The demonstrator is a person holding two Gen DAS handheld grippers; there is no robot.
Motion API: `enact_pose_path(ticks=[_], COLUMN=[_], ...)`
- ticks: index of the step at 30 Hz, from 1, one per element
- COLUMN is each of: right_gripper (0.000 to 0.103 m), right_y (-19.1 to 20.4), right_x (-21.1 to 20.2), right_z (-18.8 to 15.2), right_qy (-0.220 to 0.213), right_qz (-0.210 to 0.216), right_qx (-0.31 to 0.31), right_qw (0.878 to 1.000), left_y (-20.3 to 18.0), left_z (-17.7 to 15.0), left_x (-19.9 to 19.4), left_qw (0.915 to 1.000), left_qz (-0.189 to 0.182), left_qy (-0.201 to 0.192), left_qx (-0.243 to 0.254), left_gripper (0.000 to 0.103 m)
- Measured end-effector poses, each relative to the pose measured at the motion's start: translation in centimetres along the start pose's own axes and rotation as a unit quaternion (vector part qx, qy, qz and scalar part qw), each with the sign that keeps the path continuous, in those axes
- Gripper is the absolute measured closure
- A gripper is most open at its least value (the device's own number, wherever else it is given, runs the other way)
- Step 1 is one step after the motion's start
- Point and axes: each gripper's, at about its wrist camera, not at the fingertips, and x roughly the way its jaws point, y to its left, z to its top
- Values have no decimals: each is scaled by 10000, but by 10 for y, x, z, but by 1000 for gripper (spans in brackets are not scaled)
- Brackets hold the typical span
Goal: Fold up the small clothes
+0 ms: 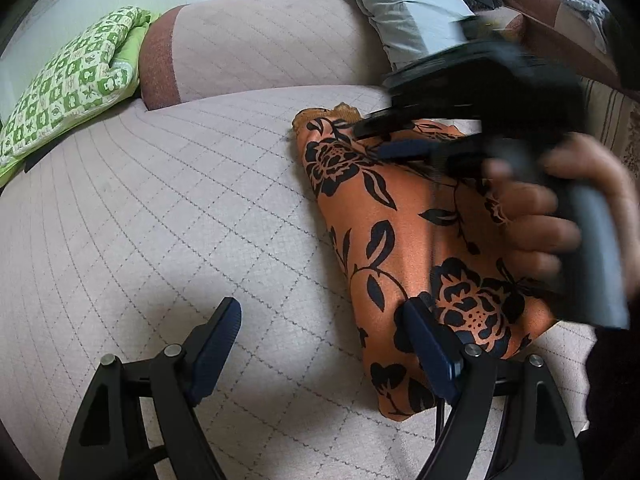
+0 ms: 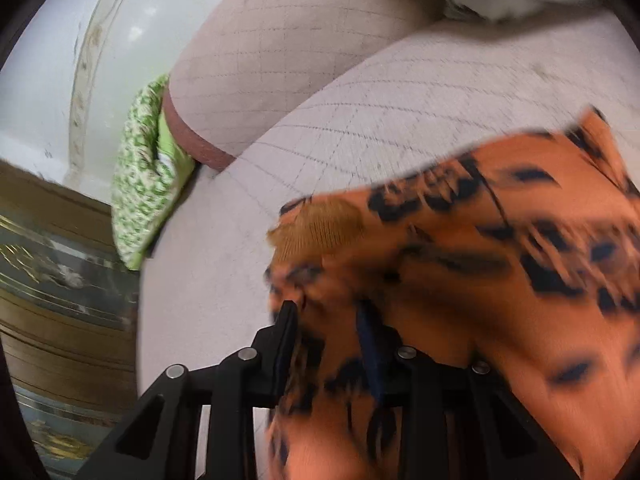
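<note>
One orange floral garment (image 1: pixel 404 240) on a quilted sofa seat (image 1: pixel 168 216), two grippers at work.

Count: one garment, two grippers, one green patterned cushion (image 1: pixel 76 76) at the seat's far left end, one grey pillow (image 1: pixel 396 12) against the backrest. The garment is orange with black roses, leaves and stems, has a ribbed brownish hem (image 2: pixel 320 224) at one end, and lies in a long, narrow, bunched strip on the right part of the seat. The left gripper (image 1: pixel 320 332) stands spread wide: one finger is over bare seat, the other rests at the garment's near edge, nothing pinched. The right gripper (image 2: pixel 328 320), held by a hand (image 1: pixel 560 208), has its jaws drawn close on a fold of the garment near the hem end; that view is motion-blurred.
</note>
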Motion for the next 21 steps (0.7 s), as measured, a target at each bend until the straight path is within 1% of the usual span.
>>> enact_pose_path(ticks=[1,3,5,6,9,12,15,17,19,21], right_gripper=[69,69,69,69,69,69,69,69,71,73], right_y=[0,-2,-9,-16,-32,-48,-61,-69,-77,-83], right_x=[-15,-44,-67,-82,-109,-129,-136,-125,-116,-114], right_z=[-5,-15,-27,-38,-67,-91,-106,-109,-112,-113], right_qy=[-64,-222,-244,-271,-337,-379,-448,-310,-257,-291], right_qz=[23,-130,-241,-248,-377,-470,-560,-704,-710,-615], right_qx=[-21,-86,21,146,312,353,383,245,118,157], right_qw=[10000,9996,9994,9992,9982,9976,9967,9967,9971,9976], left_y=[0,0,0,-2,-4,-4,-5,-7,-8,-8], left_z=[-2,-2,-2,-2,-3,-4,-4,-6,-8,-8], left_x=[0,1,1,0,0,1,3,6,10,14], left_qw=[10000,10000,10000,10000,9999,9999,9998,9997,9996,9996], left_qz=[0,7,34,67,122,133,158,202,241,205], left_qy=[5,20,9,-12,-54,-55,-63,-74,-91,-58], left_qx=[-19,-64,-55,-28,35,24,41,85,134,175], left_gripper=[17,17,16,16,16,16,15,13,10,7])
